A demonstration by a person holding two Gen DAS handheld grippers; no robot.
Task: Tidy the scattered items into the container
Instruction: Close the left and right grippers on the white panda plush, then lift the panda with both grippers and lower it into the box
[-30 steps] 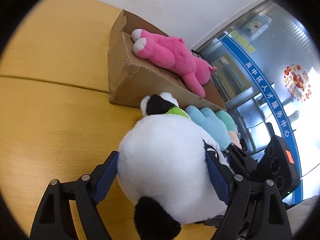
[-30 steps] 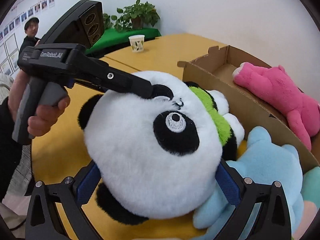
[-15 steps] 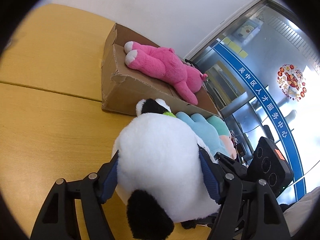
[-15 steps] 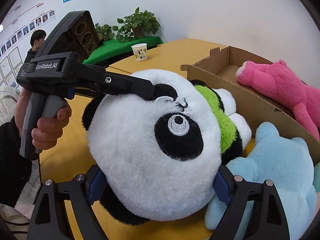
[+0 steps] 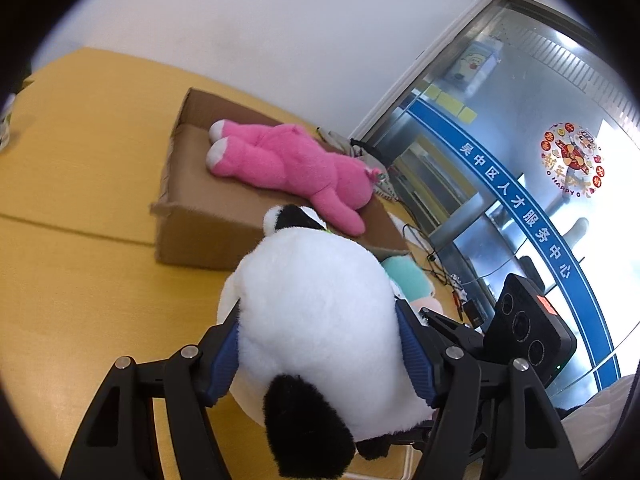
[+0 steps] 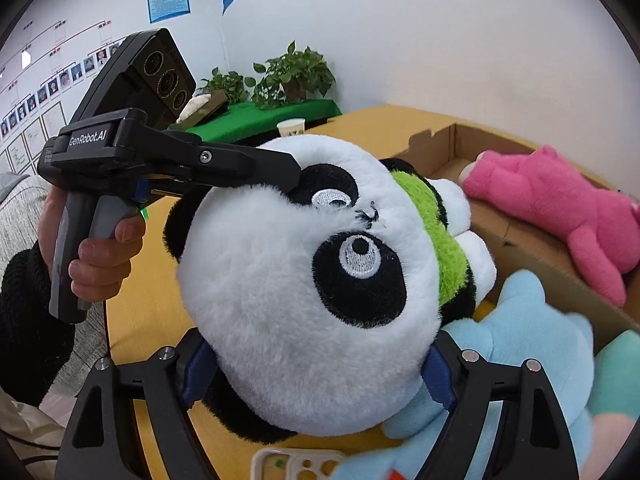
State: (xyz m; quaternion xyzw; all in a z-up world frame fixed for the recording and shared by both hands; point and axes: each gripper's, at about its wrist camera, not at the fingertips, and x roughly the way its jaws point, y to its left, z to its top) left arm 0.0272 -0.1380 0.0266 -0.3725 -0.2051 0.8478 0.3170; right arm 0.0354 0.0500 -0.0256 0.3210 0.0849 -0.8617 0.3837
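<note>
Here we hold panda plush [image 6: 304, 280] with both tools; left gripper [image 5: 320, 354] clamps its white body, right gripper [image 6: 316, 364] squeezes its head; panda above table [image 5: 80, 264], near cardboard box [image 5: 192, 236]; 1 pink plush [image 5: 292, 164] inside box; blue plush [image 6: 520, 344] just right of panda.

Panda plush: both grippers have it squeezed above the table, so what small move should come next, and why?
Probably carry the panda plush sideways over the near wall of the cardboard box. The left gripper and right gripper both clamp its head, it hangs short of the box, and bare floor shows beside the pink plush.
</note>
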